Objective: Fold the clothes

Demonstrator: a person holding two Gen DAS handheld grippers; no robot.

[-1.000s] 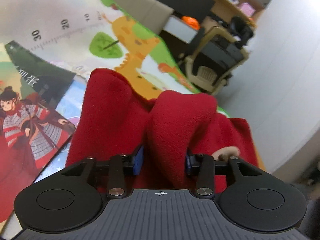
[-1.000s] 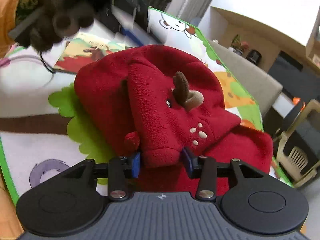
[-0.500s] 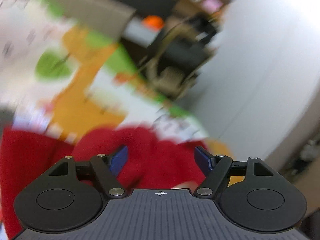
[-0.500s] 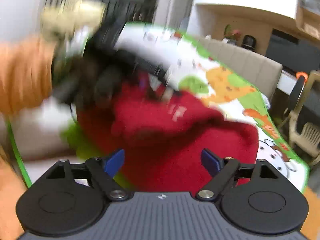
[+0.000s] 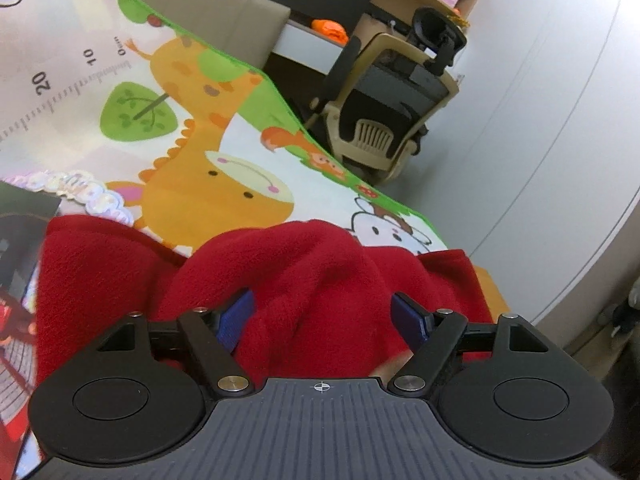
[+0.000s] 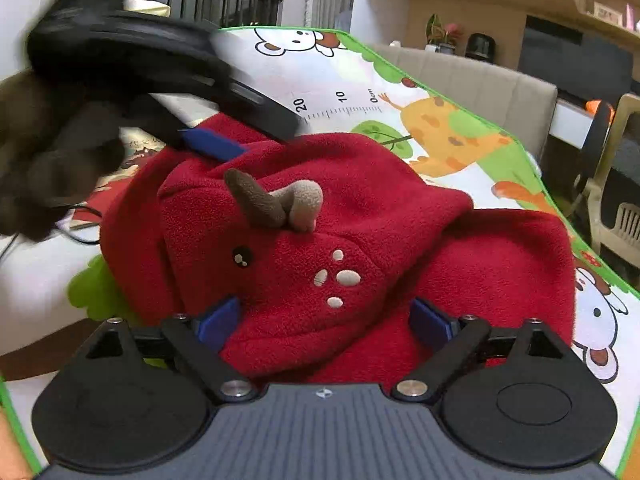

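A red fleece garment (image 6: 360, 240) lies bunched on a cartoon-print play mat (image 5: 180, 92), its hood with a brown plush antler (image 6: 276, 204) uppermost. The right tool (image 6: 324, 320) has its blue pads spread wide on either side of the hood's edge, gripping nothing. The left tool (image 5: 322, 316) is likewise spread apart over a raised fold (its near half hides the cloth beneath). In the right wrist view the left tool appears blurred, top left.
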